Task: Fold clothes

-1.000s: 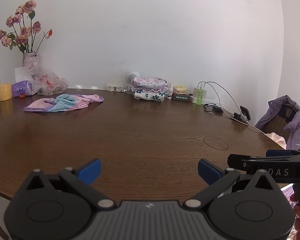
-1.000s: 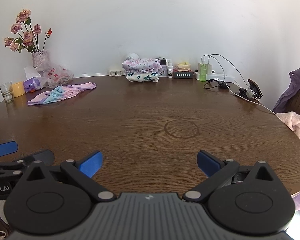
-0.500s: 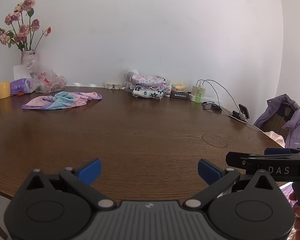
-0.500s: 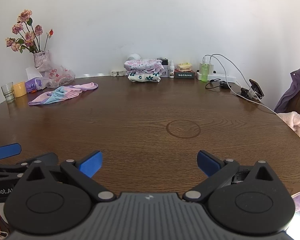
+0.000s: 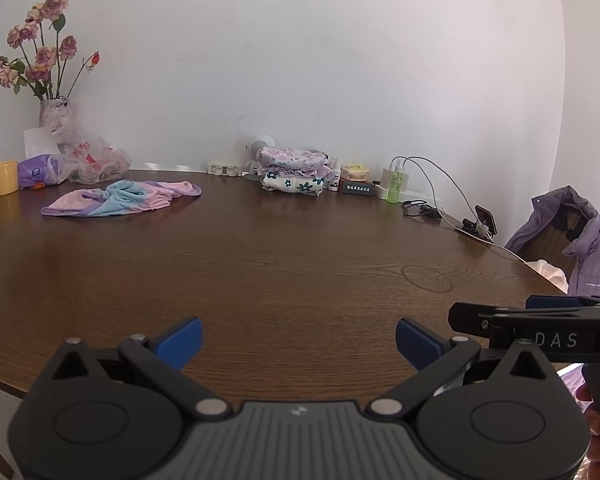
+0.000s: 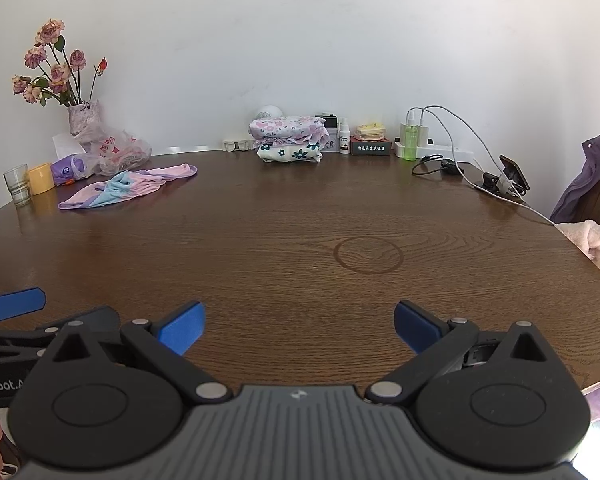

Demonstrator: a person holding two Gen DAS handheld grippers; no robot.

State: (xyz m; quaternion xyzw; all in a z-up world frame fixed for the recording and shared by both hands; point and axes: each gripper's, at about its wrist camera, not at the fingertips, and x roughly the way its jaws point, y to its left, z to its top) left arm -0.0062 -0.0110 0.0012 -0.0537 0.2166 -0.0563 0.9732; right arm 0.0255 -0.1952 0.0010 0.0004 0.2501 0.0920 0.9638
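- Clothes to fold are far from both grippers; nothing lies near the fingers.
- Left gripper point(image 5: 298, 342) is low over the near edge of the brown table point(image 5: 292, 264). Its blue fingers are spread wide apart and hold nothing.
- Right gripper point(image 6: 298, 326) is just beside it, also over the near edge, with its fingers spread wide and holding nothing.
- A round ring mark point(image 6: 368, 255) shows in the wood ahead of the right gripper.
- The pink and blue cloth point(image 5: 120, 198) lies loose and crumpled far off on the left side of the table, well apart from both grippers.
- Behind it stand a yellow cup point(image 6: 41, 178), a glass point(image 6: 17, 183), a plastic bag point(image 6: 118, 152) and a vase of pink flowers point(image 6: 84, 118).
- A stack of folded clothes point(image 6: 290, 138) sits at the far edge by the white wall, straight ahead.
- To its right are small bottles point(image 6: 411, 142), a white power strip point(image 6: 440, 154) with cables and a phone point(image 6: 514, 170).
- A purple jacket point(image 5: 580, 248) hangs on a chair at the right.
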